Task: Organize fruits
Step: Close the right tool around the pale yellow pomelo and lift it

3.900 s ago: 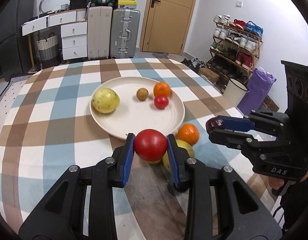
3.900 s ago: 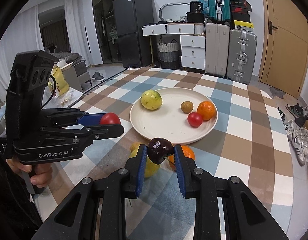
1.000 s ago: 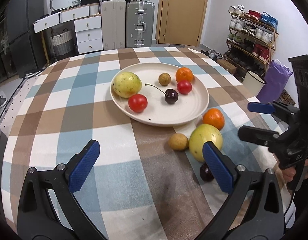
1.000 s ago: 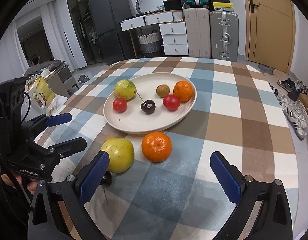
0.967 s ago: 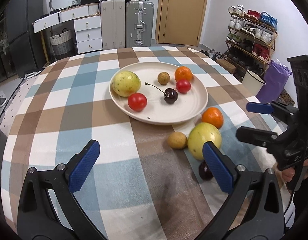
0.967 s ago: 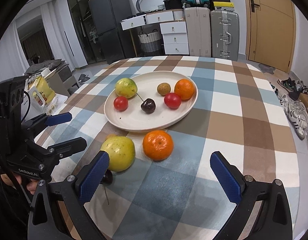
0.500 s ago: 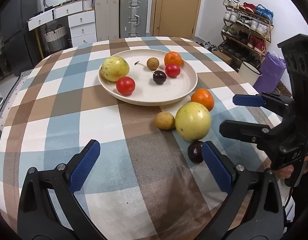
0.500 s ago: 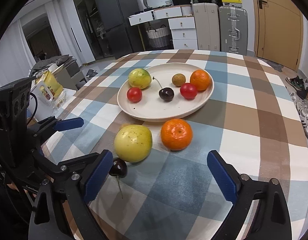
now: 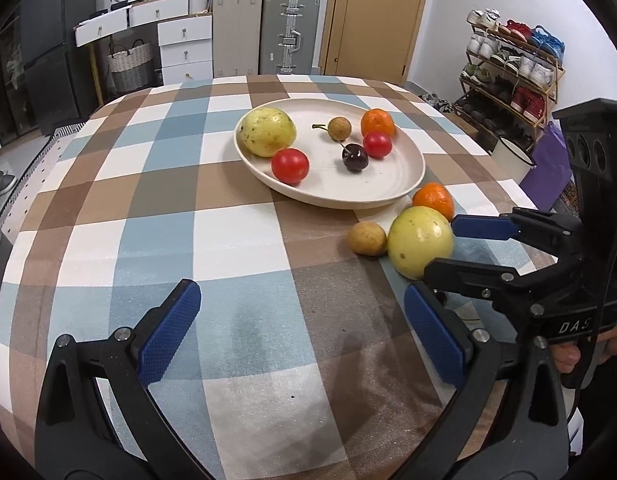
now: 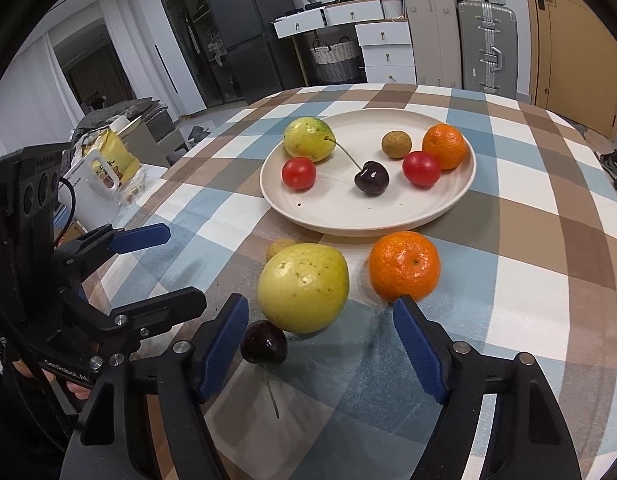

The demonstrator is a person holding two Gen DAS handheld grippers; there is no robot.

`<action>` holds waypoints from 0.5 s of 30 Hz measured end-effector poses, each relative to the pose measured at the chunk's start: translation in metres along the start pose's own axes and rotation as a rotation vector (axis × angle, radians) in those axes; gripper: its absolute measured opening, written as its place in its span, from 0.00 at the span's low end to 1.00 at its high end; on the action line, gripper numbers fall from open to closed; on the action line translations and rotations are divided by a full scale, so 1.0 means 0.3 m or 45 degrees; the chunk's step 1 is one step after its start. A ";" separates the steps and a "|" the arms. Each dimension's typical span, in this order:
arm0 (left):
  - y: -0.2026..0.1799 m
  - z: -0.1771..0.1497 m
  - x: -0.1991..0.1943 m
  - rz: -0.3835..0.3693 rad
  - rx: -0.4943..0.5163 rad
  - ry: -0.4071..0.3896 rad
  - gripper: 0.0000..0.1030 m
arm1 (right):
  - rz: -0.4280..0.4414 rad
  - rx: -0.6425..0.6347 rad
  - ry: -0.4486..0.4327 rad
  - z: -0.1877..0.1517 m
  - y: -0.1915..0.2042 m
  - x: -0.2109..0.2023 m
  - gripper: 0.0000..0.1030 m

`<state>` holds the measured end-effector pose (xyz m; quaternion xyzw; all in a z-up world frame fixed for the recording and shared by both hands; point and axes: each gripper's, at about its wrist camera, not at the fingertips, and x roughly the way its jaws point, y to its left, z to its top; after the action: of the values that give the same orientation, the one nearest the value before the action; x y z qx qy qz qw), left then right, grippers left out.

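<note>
Right tongs [image 10: 320,344] are hovering low over the table [image 10: 548,240], jaws closing in but not pressing on anything yet. A dark cherry [image 10: 264,343] sits between them, right up against the left pad, stem trailing back toward the camera. Just past the cherry there's a big yellow-green fruit [image 10: 303,287], and next to that a mandarin [image 10: 404,266] near the tip of the right pad. A small tan fruit [image 10: 279,247] peeks out behind the yellow one.

Left tongs [image 9: 300,332] are spread wide with nothing in them, just bare checkered cloth between the pads.

Further out is the cream plate [image 10: 464,192], already holding a yellow-green fruit [image 10: 308,139], a red tomato [image 10: 299,173], another cherry [image 10: 371,178] with a long stem, a second tomato [image 10: 421,168], a little brown fruit [image 10: 396,144] and an orange [image 10: 445,146]. So four pieces are off the plate, all bunched just in front of its near rim.
</note>
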<state>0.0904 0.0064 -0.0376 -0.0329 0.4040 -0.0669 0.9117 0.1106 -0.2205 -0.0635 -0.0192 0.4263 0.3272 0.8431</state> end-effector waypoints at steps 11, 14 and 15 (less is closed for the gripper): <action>0.044 0.011 -0.003 0.008 -0.065 -0.021 0.98 | 0.032 -0.025 0.022 0.008 0.037 0.036 0.68; 0.049 0.012 -0.005 0.013 -0.070 -0.028 0.98 | -0.008 -0.014 0.021 0.010 0.037 0.045 0.65; 0.050 0.011 -0.007 0.013 -0.071 -0.031 0.98 | -0.017 -0.003 0.021 0.010 0.034 0.047 0.63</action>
<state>0.0929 0.0216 -0.0357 -0.0572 0.3949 -0.0506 0.9155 0.1131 -0.2040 -0.0694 -0.0259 0.4327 0.3220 0.8417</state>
